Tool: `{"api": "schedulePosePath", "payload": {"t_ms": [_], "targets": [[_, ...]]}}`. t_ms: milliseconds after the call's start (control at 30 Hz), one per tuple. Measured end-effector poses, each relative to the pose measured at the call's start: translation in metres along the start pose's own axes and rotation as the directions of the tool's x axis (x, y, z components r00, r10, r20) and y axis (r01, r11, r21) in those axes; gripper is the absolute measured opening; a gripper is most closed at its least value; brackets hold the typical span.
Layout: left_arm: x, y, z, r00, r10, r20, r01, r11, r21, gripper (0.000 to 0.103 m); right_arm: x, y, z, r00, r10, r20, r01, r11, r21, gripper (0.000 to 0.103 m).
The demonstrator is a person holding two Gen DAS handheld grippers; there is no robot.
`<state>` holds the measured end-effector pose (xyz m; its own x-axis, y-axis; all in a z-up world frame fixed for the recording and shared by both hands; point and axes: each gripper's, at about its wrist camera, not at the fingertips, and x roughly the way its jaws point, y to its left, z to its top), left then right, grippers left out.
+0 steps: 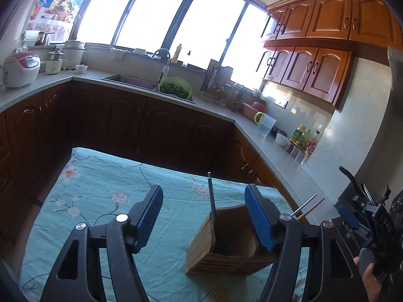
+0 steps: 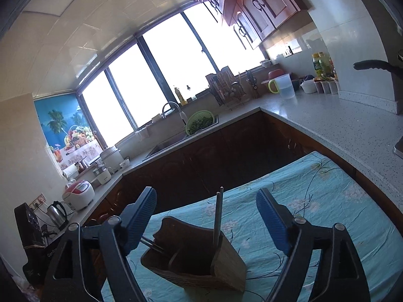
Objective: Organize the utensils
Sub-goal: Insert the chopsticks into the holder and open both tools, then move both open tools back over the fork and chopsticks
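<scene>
1. The left tongs (image 1: 204,214) stand wide apart with nothing clamped; their blue ribbed pads (image 1: 151,216) are clear of everything.
2. Just ahead of and below the left tongs sits a wooden utensil holder (image 1: 226,254), resting on a counter covered by a teal floral cloth (image 1: 100,183). The right-hand pad of these tongs overlaps the holder's right rim in view; I cannot tell whether it touches.
3. A slim grey metal utensil handle (image 1: 211,196) stands nearly upright in the holder, between the two pads of the left tongs and nearer the right one.
4. Two more thin sticks, chopsticks (image 1: 306,207) as far as I can tell, poke out to the right behind the right-hand pad, one metal, one wooden.
5. The right tongs (image 2: 206,216) are also spread wide, holding nothing.
6. From the right wrist view the holder (image 2: 226,269) sits between and below the pads of the right tongs, touching neither.
7. The pair of grey upright handles (image 2: 218,219) rises from the holder's right compartment, midway between those pads.
8. Thin dark sticks (image 2: 153,246) lean out of its left compartment, toward the left-hand pad.
9. At the far right of the left wrist view, the other tool and a hand (image 1: 370,276) gripping it show.
</scene>
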<state>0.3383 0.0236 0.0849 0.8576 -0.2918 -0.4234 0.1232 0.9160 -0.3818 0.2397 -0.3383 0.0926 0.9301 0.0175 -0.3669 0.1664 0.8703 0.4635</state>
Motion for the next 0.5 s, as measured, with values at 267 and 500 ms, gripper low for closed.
{"api": "schedulePosePath", "payload": {"t_ms": [267,500], "targets": [[-0.063,0.011,-0.039,0.999,0.036,0.021,-0.035,0.999,-0.028,0.091,-0.052,0.004,-0.012,0.999,0.013,0.042,-0.013,1.000,-0.011,0.098],[-0.111,0.007,-0.066,0.999,0.050,0.001,-0.050,0.999,-0.007,0.092,-0.088,0.002,-0.040,1.000,0.005,-0.005,-0.005,1.000,-0.020,0.098]]}}
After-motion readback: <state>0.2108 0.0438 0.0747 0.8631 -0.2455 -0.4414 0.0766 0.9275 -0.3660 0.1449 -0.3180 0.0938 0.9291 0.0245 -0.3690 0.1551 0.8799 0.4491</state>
